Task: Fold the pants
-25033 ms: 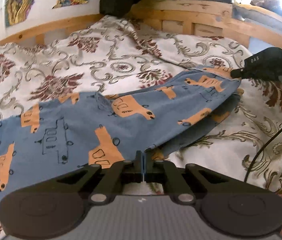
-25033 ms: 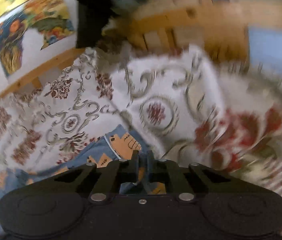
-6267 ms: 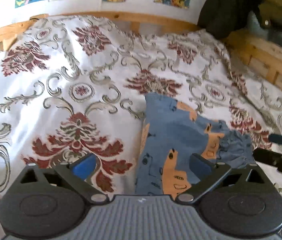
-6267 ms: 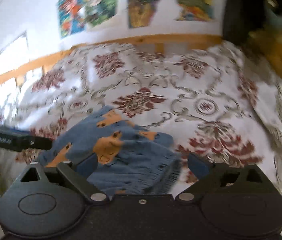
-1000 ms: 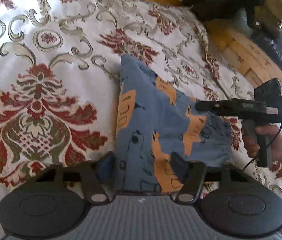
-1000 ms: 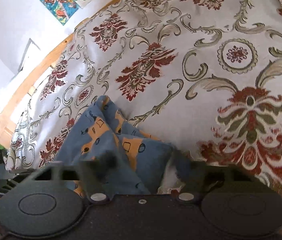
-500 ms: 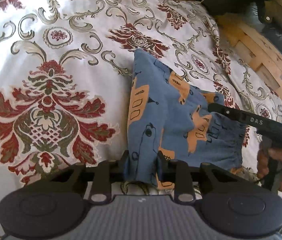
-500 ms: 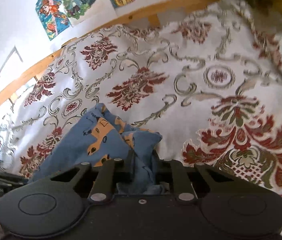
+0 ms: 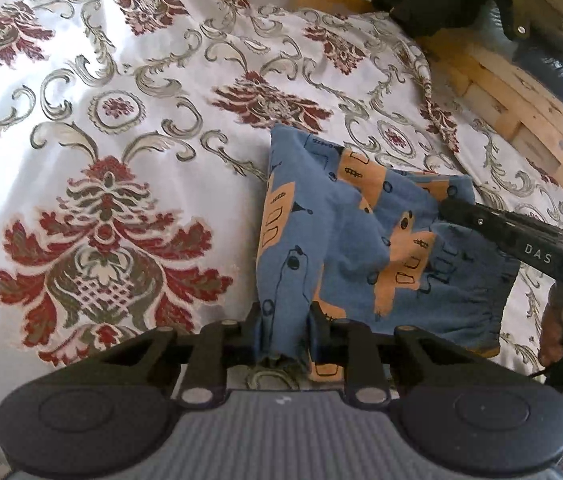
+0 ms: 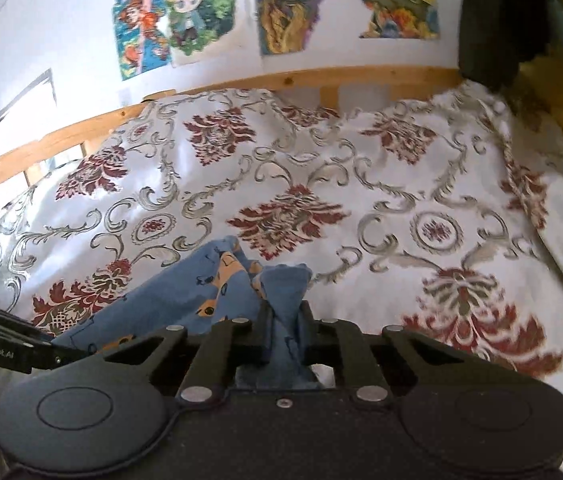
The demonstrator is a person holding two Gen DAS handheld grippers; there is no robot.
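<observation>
Bed covered by white bedspread (image 10: pixel 361 168) with red-and-grey damask motifs. Wooden bed frame (image 10: pixel 281 80) along white wall (image 10: pixel 41 20). 3 colourful posters (image 10: pixel 177 16) above. Daylight.

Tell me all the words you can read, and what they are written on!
"DAS": white letters on the right claw, seen from the left camera.
"GenRobot.AI": white letters on the left claw, seen from the right camera.
The wall posters show no readable words.
</observation>
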